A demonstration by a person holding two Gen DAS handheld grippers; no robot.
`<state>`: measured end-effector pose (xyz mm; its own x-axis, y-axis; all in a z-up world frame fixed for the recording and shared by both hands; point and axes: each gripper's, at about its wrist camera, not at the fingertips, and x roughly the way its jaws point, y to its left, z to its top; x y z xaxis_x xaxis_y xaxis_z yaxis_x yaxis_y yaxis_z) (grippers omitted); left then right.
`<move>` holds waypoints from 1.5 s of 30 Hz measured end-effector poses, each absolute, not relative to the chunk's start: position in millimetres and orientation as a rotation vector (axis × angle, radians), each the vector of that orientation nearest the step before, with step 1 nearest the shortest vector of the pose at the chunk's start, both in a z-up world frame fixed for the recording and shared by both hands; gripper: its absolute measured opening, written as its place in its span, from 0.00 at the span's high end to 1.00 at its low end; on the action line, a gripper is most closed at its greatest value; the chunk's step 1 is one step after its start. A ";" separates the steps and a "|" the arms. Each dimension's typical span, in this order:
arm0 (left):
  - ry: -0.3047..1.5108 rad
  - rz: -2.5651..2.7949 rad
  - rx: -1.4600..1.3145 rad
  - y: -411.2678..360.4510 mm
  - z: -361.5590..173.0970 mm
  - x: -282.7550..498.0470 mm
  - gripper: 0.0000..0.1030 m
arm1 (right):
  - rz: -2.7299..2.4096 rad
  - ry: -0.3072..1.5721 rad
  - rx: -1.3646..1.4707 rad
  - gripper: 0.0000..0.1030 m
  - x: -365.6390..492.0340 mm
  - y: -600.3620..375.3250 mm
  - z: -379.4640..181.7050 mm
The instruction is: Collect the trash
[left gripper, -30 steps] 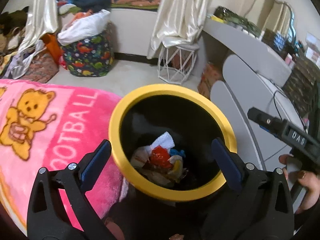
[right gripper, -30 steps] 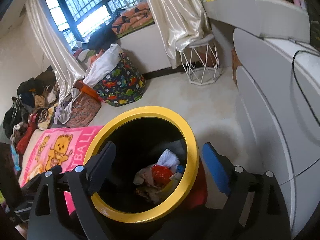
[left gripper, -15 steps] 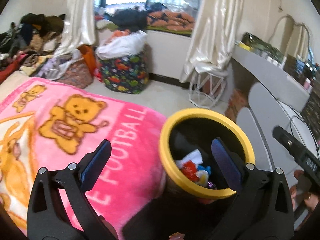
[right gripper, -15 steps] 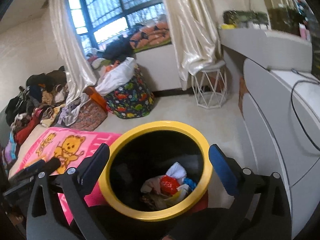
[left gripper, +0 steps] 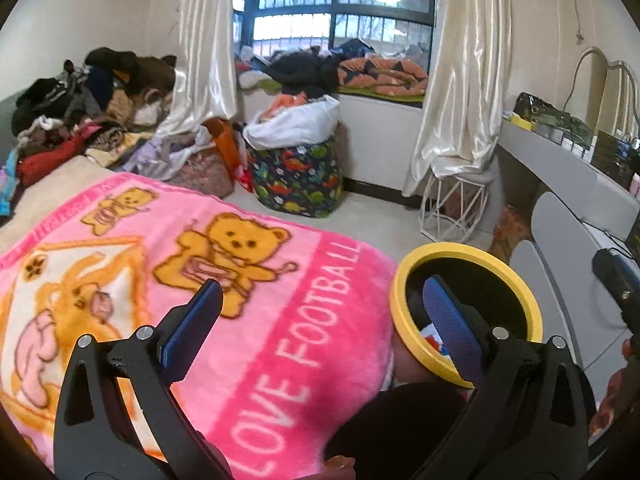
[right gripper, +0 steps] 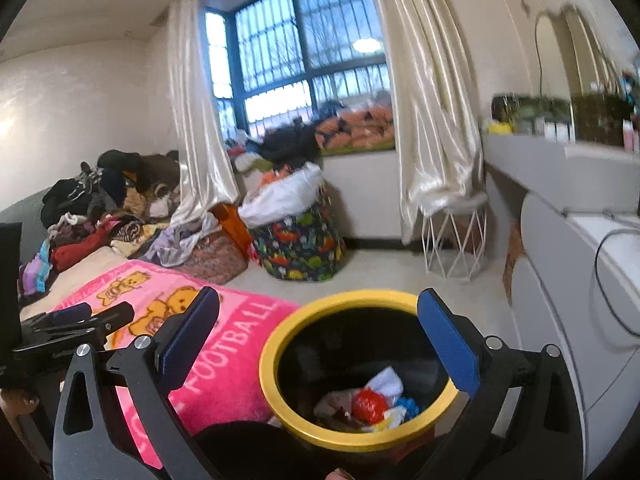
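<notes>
Right wrist view: two empty tools, right (right gripper: 316, 328) and left (left gripper: 320, 316), gape beside one bin (right gripper: 276, 344).

A yellow-rimmed black bin (right gripper: 360, 364) stands upright beside the pink blanket, holding crumpled trash (right gripper: 370, 404) at its bottom.
</notes>
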<state>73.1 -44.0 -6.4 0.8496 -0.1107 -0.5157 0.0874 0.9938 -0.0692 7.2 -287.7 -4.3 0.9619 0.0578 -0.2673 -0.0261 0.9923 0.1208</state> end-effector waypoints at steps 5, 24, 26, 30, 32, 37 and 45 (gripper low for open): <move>0.478 -0.073 -0.010 -37.0 -4.5 54.7 0.11 | 0.046 0.209 0.073 0.06 -13.0 -273.7 -5.1; 0.354 -0.085 0.002 -38.7 -29.6 11.5 0.11 | -0.022 0.135 0.041 0.06 -43.1 -266.5 -33.8; 0.360 -0.093 0.004 -40.5 -31.9 12.2 0.11 | -0.012 0.149 0.044 0.06 -41.2 -266.6 -36.0; 0.365 -0.102 0.012 -43.5 -33.5 12.7 0.11 | -0.009 0.161 0.042 0.06 -37.3 -266.6 -38.4; 0.365 -0.101 0.012 -43.9 -33.4 12.2 0.11 | 0.003 0.174 0.053 0.06 -35.4 -267.7 -39.8; 0.364 -0.099 0.006 -44.5 -32.9 11.7 0.11 | 0.000 0.164 0.058 0.06 -38.0 -266.0 -40.4; 0.360 -0.095 0.007 -44.2 -32.4 11.0 0.11 | 0.004 0.158 0.058 0.06 -37.7 -267.0 -40.3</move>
<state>11.0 -44.2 -32.4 0.9316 -0.0915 -0.3517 0.0940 0.9955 -0.0099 -37.7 -267.0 -40.3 0.9876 0.0081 -0.1567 0.0010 0.9983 0.0582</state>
